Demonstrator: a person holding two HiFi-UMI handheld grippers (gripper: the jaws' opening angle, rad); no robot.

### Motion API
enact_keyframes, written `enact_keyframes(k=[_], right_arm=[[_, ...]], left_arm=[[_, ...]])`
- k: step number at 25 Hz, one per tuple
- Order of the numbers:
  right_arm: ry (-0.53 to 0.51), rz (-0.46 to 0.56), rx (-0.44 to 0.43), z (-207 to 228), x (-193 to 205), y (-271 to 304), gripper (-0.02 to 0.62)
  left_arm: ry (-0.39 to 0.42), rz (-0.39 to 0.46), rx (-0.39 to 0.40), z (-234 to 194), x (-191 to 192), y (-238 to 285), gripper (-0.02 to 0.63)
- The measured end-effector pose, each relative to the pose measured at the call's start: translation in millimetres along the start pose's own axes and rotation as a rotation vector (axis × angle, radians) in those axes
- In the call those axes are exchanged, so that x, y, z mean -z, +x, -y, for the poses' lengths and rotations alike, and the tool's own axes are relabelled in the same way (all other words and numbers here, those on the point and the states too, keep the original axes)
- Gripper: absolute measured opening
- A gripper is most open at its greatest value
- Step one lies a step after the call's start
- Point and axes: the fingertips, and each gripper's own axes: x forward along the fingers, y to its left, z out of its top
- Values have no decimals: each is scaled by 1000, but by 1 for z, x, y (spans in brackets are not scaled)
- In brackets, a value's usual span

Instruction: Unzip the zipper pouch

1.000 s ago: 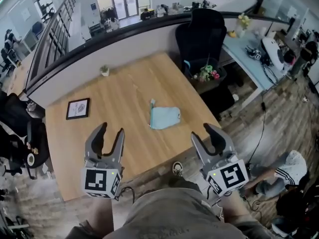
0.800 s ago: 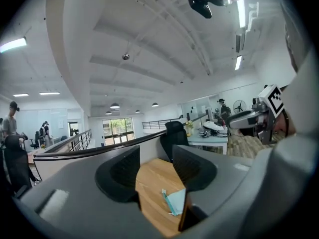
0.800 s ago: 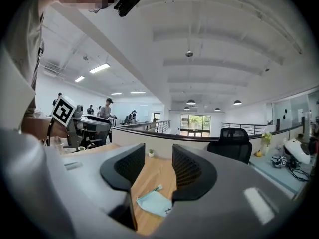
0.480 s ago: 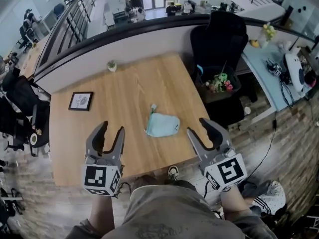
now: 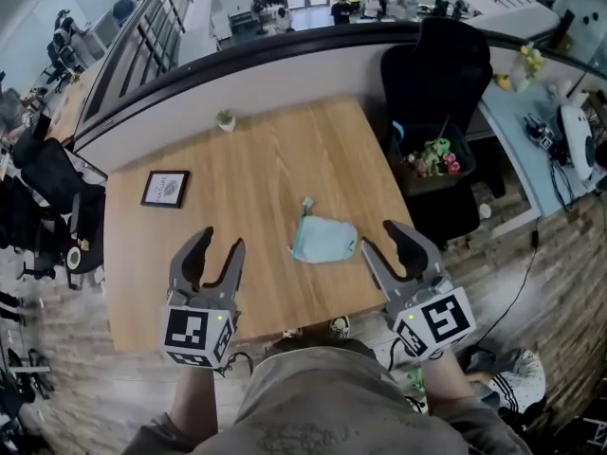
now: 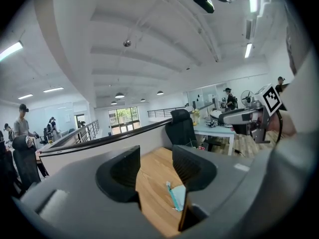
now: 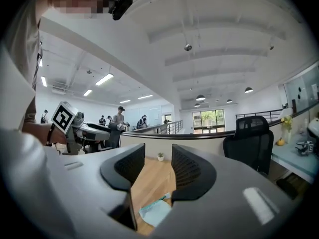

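A light blue zipper pouch (image 5: 324,240) lies flat on the wooden table (image 5: 237,188), toward its near right part, with a small pull tab at its far end. My left gripper (image 5: 216,253) is held over the table's near edge, left of the pouch, open and empty. My right gripper (image 5: 388,238) is open too, just right of the pouch at the table's right edge, touching nothing. The pouch (image 6: 177,196) shows low between the left jaws in the left gripper view, and the pouch (image 7: 155,211) shows below the right jaws in the right gripper view.
A framed picture (image 5: 165,188) lies at the table's left. A tiny potted plant (image 5: 226,119) stands at the far edge by the low wall. A black office chair (image 5: 434,69) and a bin with flowers (image 5: 432,156) stand to the right. A person's shoes are under the near edge.
The head camera has shifted, so the table and pouch sit further right and lower in view. Both grippers stay open and have come slightly closer to the pouch.
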Motion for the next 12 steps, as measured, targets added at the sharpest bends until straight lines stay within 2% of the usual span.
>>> enact_keyframes(k=[4,9,12], right_arm=[[28,18,13,-2,2,16,170],[17,-41,-13,-16,20,38,172],[9,-103,-22,-22,45,55,172]], left_arm=[[-21,21,-2,-19,1,5,177],[-36,4,17,-32,10,15,173],[-50,-28,24,-37,25,19,173]])
